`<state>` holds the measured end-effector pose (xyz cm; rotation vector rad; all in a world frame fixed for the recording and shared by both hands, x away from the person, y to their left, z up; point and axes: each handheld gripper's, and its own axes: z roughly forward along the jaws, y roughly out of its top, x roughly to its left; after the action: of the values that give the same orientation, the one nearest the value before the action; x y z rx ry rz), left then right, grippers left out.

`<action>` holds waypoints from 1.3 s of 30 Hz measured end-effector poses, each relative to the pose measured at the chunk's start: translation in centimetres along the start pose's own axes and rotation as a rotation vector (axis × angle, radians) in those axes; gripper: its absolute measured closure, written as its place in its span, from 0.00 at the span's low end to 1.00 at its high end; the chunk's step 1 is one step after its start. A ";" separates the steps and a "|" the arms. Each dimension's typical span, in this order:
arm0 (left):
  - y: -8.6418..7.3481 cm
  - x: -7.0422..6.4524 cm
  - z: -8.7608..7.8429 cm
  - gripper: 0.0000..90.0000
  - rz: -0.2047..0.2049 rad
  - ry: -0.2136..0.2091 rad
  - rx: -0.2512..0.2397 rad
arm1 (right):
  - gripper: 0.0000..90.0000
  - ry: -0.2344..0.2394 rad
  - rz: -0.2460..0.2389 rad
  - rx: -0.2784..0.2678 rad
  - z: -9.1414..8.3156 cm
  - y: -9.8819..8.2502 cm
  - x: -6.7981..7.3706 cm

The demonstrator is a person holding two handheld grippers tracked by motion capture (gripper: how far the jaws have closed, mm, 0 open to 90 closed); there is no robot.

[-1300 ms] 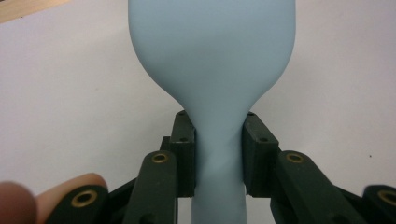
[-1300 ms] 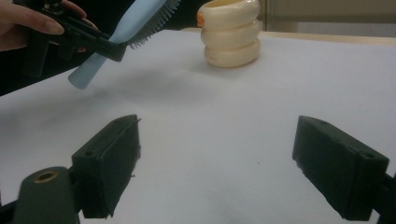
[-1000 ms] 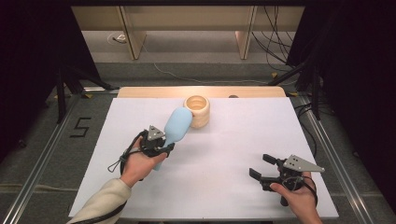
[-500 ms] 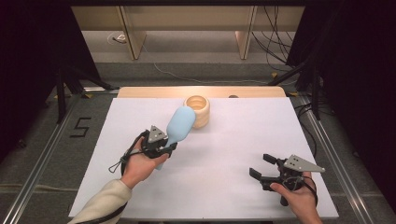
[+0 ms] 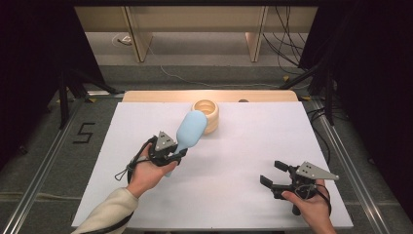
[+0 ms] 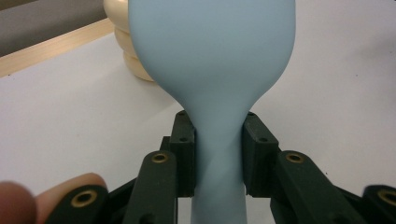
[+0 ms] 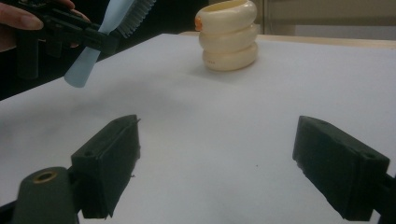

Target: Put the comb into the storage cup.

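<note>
A white table top point(image 5: 234, 195) is seen in the middle of the high view, edged by a wooden strip at the far side and surrounded by dark curtains and grey floor. Left of centre in that view, the left gripper point(image 5: 176, 155) is held above the table, and its jaws are pressed against the narrow handle of a pale blue brush point(image 5: 189, 132). In the left gripper view the handle point(image 6: 219, 158) is seen pinched between the two black pads, with the broad head widening toward the top of the frame. The brush is tilted, its head raised toward a cream ringed holder point(image 5: 206, 115) standing just beyond it near the far edge. In the right gripper view, bristles are visible on the brush point(image 7: 116, 21) at the upper left. At the lower right of the high view, the right gripper point(image 5: 272, 173) is held with its jaws spread and nothing between them.
</note>
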<state>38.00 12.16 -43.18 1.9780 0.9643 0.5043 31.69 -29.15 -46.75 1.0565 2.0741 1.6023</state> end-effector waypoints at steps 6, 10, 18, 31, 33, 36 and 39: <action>0.0 -0.3 0.0 0.77 0.041 -0.004 -0.021 | 0.18 0.000 0.001 0.002 0.0 0.0 0.0; 0.1 -0.5 0.1 0.77 0.053 -0.011 -0.031 | 0.18 -0.001 0.001 0.003 0.0 0.0 0.0; 0.1 -0.7 0.0 0.77 0.065 -0.013 -0.047 | 0.18 -0.001 0.005 -0.001 0.0 0.0 0.0; 0.3 -1.7 0.1 0.77 0.095 -0.036 -0.067 | 0.18 -0.002 0.019 -0.010 0.1 0.0 0.1; 0.4 -1.9 0.0 0.77 0.098 -0.037 -0.073 | 0.18 -0.002 0.020 -0.011 0.1 0.0 0.1; 0.5 -2.0 0.0 0.77 0.099 -0.039 -0.086 | 0.18 -0.005 0.022 -0.017 0.2 0.0 0.1; 0.5 -2.0 0.0 0.77 0.098 -0.041 -0.088 | 0.17 -0.004 0.024 -0.019 0.2 0.0 0.1</action>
<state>36.94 10.40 -42.71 1.9558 0.8091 0.5497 31.75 -28.96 -46.75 1.0807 2.0469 1.6266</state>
